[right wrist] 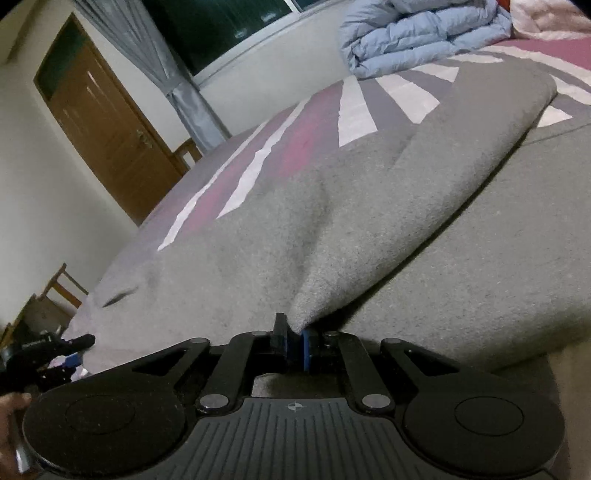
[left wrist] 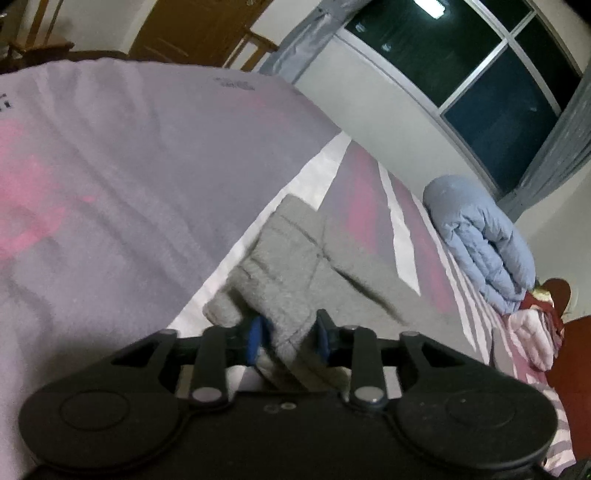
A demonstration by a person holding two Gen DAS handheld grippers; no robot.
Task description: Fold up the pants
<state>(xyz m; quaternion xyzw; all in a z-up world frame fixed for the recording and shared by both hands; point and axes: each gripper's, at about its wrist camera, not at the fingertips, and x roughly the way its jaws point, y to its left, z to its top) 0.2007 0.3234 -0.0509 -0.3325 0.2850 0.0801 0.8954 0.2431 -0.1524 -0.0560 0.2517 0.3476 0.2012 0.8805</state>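
A: Nearest the lens, what did the left gripper point(left wrist: 290, 334) have?

B: Grey pants point(left wrist: 295, 273) sat between its blue pads point(left wrist: 255, 338), which stood a little apart with a bunched edge of cloth filling the gap.

A: And the right gripper point(right wrist: 293, 345)?

B: Its jaws were pressed nearly together, pinching a peak of the pants point(right wrist: 369, 221) so the fabric rose in a ridge from the tips.

A: Where did the pants lie?

B: On the bed point(right wrist: 288, 133) (striped pink, grey and white), spread wide. A blue quilt point(right wrist: 424, 33) lay folded at the far end, well apart. In the left view a pale cloth point(left wrist: 129, 184) hung close beside the pants.
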